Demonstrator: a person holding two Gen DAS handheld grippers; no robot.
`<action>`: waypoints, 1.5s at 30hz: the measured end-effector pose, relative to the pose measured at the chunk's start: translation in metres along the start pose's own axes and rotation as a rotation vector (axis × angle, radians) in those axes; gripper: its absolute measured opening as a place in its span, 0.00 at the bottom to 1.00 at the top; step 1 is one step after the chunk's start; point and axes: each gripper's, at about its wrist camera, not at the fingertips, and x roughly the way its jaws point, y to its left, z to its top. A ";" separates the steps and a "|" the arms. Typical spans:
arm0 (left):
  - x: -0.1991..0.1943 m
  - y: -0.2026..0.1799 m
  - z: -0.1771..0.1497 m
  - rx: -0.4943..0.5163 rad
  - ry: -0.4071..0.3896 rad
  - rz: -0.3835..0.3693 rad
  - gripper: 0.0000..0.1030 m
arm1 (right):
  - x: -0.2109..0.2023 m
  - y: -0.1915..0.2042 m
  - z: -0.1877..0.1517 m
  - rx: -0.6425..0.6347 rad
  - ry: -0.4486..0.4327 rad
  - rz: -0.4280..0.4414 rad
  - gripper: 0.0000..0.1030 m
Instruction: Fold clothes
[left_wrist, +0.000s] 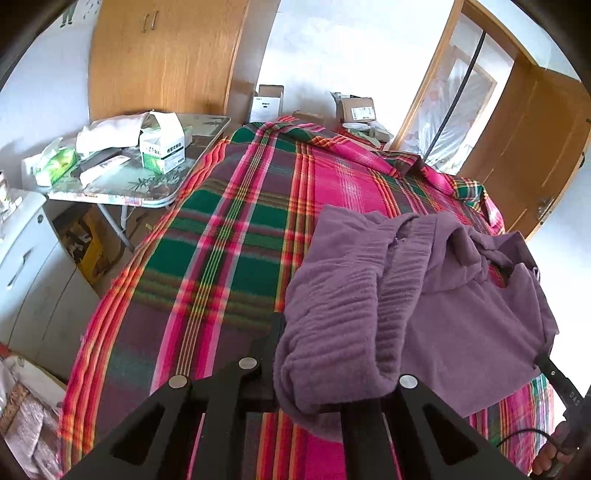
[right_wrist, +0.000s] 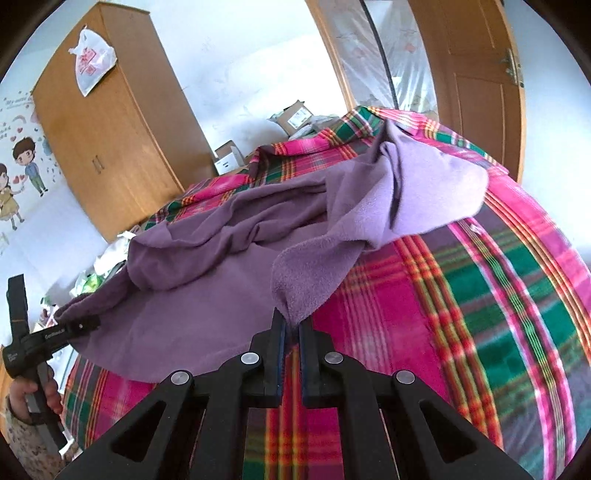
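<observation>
A purple fleece garment (right_wrist: 229, 236) is pinched by the right gripper (right_wrist: 291, 325); the left gripper (left_wrist: 325, 354) jaws are hidden by cloth, their state cannot be told.

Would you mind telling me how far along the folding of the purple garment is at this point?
No finished fold shows yet: the purple fleece garment lies bunched and twisted on the plaid blanket. In hand: the right gripper pinches one edge, and the left gripper holds another part, its fingers buried in cloth. Left: spreading it flat, then every fold.
</observation>
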 end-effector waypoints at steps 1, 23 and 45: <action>-0.003 0.001 -0.005 -0.001 -0.001 -0.004 0.08 | -0.003 -0.003 -0.003 0.005 0.001 -0.001 0.06; -0.028 0.006 -0.055 0.048 0.029 0.008 0.32 | -0.021 -0.022 -0.046 -0.087 0.046 -0.050 0.23; -0.055 0.025 -0.065 -0.012 0.054 -0.051 0.41 | -0.014 0.023 0.054 -0.286 -0.007 0.151 0.45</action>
